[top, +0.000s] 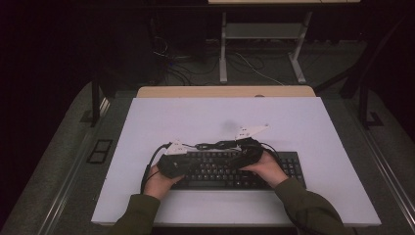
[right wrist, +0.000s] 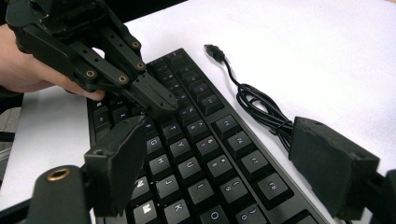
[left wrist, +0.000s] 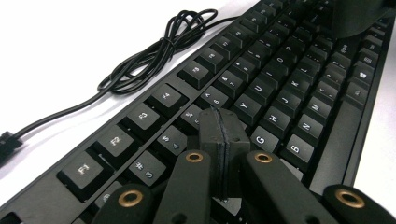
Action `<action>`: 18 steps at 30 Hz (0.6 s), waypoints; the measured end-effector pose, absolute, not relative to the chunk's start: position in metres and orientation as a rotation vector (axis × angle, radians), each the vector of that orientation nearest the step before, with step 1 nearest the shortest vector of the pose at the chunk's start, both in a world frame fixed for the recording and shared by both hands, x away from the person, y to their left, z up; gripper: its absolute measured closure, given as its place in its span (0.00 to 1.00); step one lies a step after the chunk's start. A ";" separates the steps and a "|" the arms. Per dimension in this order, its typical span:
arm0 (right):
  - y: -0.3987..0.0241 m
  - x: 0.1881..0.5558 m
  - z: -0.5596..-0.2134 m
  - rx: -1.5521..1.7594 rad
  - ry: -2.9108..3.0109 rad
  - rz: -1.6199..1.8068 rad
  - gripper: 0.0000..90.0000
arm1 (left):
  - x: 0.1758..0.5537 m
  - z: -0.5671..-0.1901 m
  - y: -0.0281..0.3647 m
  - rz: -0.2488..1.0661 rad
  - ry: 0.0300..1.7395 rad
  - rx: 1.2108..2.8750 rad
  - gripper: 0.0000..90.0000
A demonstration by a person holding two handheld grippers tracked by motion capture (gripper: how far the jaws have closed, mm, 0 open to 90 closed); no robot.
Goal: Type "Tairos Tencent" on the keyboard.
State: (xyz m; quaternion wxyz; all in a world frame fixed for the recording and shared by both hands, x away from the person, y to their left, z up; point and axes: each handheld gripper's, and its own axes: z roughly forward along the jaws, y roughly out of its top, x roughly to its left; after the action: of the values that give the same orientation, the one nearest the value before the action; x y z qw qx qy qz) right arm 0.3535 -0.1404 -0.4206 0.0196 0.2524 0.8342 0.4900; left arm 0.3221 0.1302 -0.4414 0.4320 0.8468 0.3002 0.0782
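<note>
The black keyboard (top: 235, 169) lies on the white counter (top: 293, 127), near the person. The left gripper (left wrist: 223, 140) is closed tight on nothing — its tip presses a key by the R and T. The right gripper (right wrist: 233, 163) hangs wide open over the keys, holding nothing. Next, I think, lift off gently — then find another key.
</note>
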 end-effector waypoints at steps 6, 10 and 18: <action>-0.140 0.353 -0.421 0.784 2.587 1.521 0.21 | 0.322 -0.440 0.130 0.202 0.741 2.123 0.99; -0.140 0.353 -0.420 0.784 2.580 1.525 0.21 | 0.322 -0.438 0.131 0.203 0.752 2.109 0.99; -0.141 0.353 -0.420 0.783 2.579 1.525 0.21 | 0.322 -0.438 0.131 0.202 0.750 2.110 0.99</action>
State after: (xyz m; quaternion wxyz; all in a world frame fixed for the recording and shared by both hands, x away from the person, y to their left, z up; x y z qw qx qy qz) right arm 0.3535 -0.1407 -0.4198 0.0223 0.2529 0.8326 0.4923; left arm 0.3216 0.1309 -0.4380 0.4319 0.8463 0.3010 0.0812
